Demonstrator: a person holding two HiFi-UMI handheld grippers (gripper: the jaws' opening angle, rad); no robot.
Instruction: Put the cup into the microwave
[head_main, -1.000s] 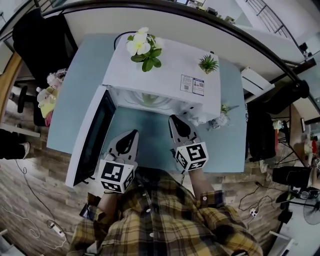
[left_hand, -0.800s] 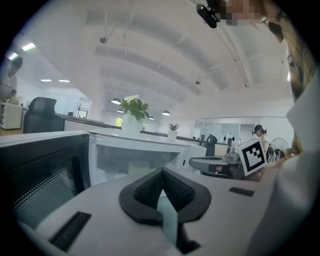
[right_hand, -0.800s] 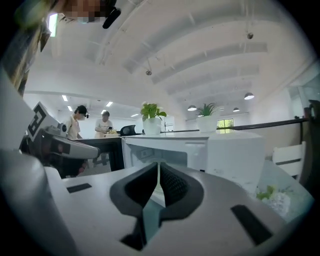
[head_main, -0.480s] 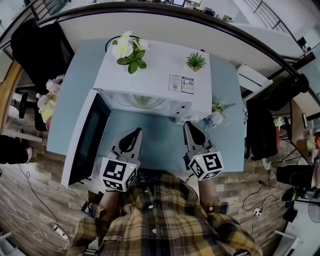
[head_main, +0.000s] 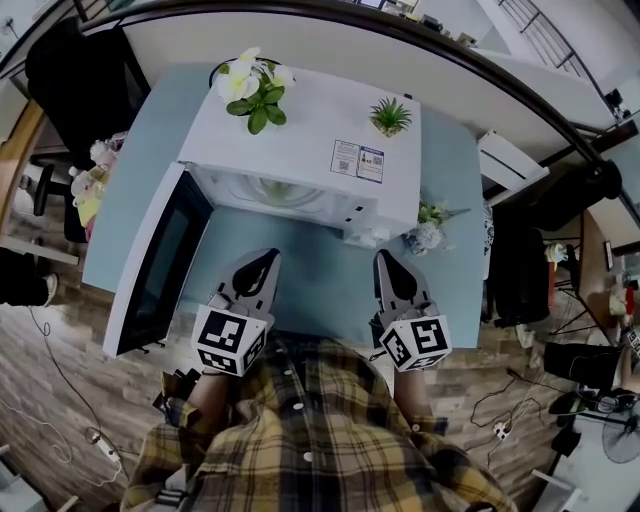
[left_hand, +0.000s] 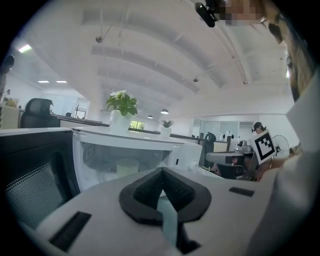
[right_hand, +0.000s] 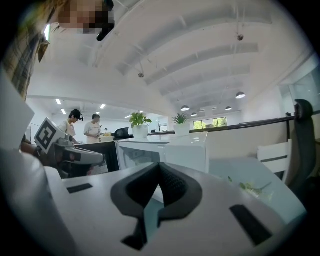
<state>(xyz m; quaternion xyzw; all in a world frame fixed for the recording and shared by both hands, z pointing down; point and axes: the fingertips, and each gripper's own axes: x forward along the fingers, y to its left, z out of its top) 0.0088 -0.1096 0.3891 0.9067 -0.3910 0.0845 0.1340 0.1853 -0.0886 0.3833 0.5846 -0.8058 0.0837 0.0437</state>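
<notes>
Both closed: left gripper (head_main: 268, 257), right gripper (head_main: 386, 259); cup (left_hand: 127, 166) inside microwave (head_main: 310, 125), well apart.

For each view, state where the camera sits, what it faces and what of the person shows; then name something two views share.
Head view: on the head, looking steeply down at the open microwave; plaid shirt, left gripper, right gripper show.
Left gripper view: on that gripper, facing the microwave's cavity and cup; shut jaws show.
Right gripper view: on that gripper, facing the microwave's front corner; shut jaws show.
Shared: all show the microwave.
</notes>
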